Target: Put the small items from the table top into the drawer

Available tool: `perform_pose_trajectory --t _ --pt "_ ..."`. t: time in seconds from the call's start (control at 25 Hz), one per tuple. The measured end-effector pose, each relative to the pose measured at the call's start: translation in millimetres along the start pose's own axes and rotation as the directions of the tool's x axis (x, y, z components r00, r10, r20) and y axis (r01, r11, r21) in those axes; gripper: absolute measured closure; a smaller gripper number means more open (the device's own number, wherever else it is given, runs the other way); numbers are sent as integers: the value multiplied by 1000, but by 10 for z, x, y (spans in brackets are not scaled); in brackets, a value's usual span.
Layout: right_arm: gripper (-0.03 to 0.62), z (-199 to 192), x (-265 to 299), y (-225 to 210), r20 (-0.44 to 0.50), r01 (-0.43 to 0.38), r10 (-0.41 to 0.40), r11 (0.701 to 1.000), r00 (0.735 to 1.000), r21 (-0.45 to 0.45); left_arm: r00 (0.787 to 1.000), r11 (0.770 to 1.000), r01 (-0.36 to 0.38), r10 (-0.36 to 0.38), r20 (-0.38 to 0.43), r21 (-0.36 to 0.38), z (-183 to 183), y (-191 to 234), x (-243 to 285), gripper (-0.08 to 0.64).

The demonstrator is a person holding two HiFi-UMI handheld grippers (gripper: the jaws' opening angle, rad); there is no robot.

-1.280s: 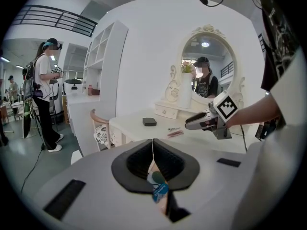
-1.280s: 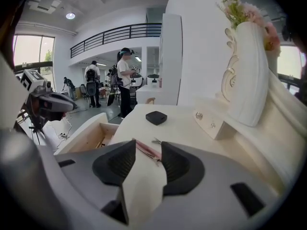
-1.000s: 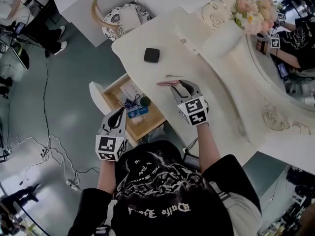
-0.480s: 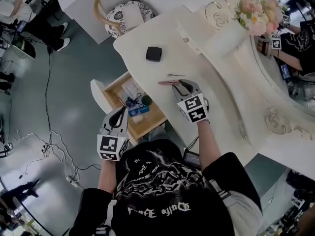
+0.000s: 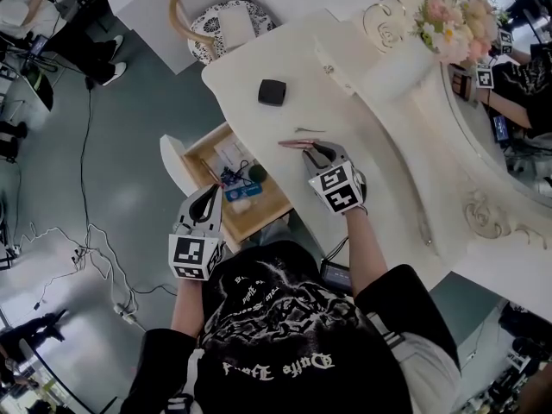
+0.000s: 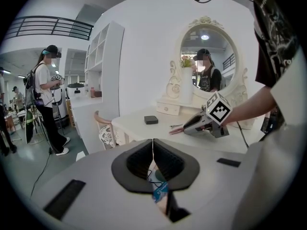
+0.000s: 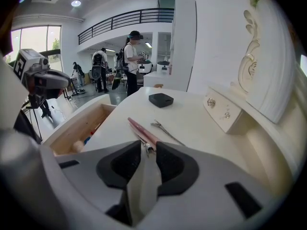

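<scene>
While the left gripper (image 5: 211,195) hangs above the front edge of the open drawer (image 5: 191,169), its jaws are pressed together with nothing between them; the left gripper view shows only a thin seam where the pads meet (image 6: 153,150).

The right gripper (image 5: 316,148) rests low over the white counter (image 5: 250,63), pointing down at a slant toward the pink hair clip (image 5: 295,144). This clip lies flat on the counter close to the edge that overhangs the drawer. In the right gripper view, the near end of the pink hair clip (image 7: 139,128) reaches into the gap between the jaws of the right gripper (image 7: 147,147), while the rest of it extends forward and to the left, away from the jaw tips. The jaws have just been closing around that end. A narrow gap remains visible on each side of the clip, so the pads do not yet press on it.

Other items on the counter:
- A silver hair clip (image 5: 309,129) lies just beyond the pink one, apart from it and outside the jaws; in the right gripper view the silver hair clip (image 7: 165,130) lies to the right of the pink one.
- A black box (image 5: 272,91) sits further back, well apart from both clips.

The drawer already holds several small items, among them a blue packet (image 5: 241,195).
</scene>
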State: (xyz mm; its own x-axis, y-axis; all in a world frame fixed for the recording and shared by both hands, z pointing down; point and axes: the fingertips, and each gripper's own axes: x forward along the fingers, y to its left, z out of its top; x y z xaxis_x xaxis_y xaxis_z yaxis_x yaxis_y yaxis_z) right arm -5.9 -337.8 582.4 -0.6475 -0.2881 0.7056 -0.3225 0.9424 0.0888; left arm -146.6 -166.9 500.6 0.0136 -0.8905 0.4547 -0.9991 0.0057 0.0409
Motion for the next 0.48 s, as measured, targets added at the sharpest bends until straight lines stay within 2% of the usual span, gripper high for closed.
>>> perform_pose_trajectory --t 0.16,0.48 --pt "503 -20 23 37 2 -22 22 1000 1000 15 1000 1000 -5 5 3 3 7 -22 -6 543" --pt "529 -3 10 49 8 -38 39 999 999 -27 999 999 -32 32 -3 0 -29 -25 -93 543"
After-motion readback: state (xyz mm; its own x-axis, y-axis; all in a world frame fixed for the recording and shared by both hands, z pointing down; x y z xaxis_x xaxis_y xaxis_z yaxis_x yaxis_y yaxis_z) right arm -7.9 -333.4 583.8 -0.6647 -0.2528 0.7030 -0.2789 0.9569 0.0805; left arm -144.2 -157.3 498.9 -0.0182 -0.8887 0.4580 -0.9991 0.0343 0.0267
